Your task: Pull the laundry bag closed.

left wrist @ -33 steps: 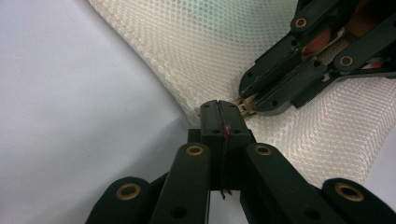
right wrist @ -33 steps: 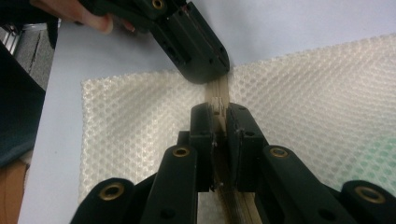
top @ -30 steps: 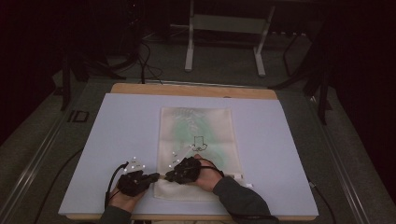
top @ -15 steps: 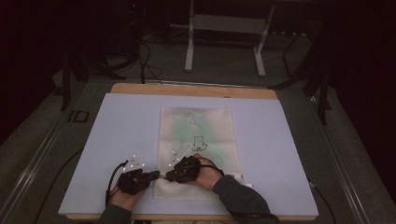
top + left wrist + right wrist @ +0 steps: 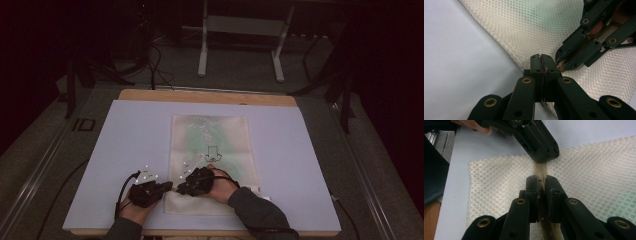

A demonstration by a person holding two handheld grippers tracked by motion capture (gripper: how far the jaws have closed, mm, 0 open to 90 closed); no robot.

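Note:
A white mesh bag (image 5: 215, 145) with a green item inside lies flat on the pale board (image 5: 135, 130). At its near left corner the two grippers meet tip to tip. My left gripper (image 5: 170, 186) (image 5: 542, 62) is shut on the bag's edge, pinching a thin strip at the corner. My right gripper (image 5: 178, 189) (image 5: 540, 180) is shut on the beige zipper (image 5: 546, 230), which runs back under its jaws. In the right gripper view the left gripper (image 5: 541, 152) grips the same strip just beyond my own jaws. The right gripper (image 5: 561, 65) shows in the left gripper view too.
The board lies on a wooden table (image 5: 200, 95) with bare room on both sides of the bag. A white metal frame (image 5: 240, 30) and cables (image 5: 155, 60) stand on the dark floor beyond the far edge.

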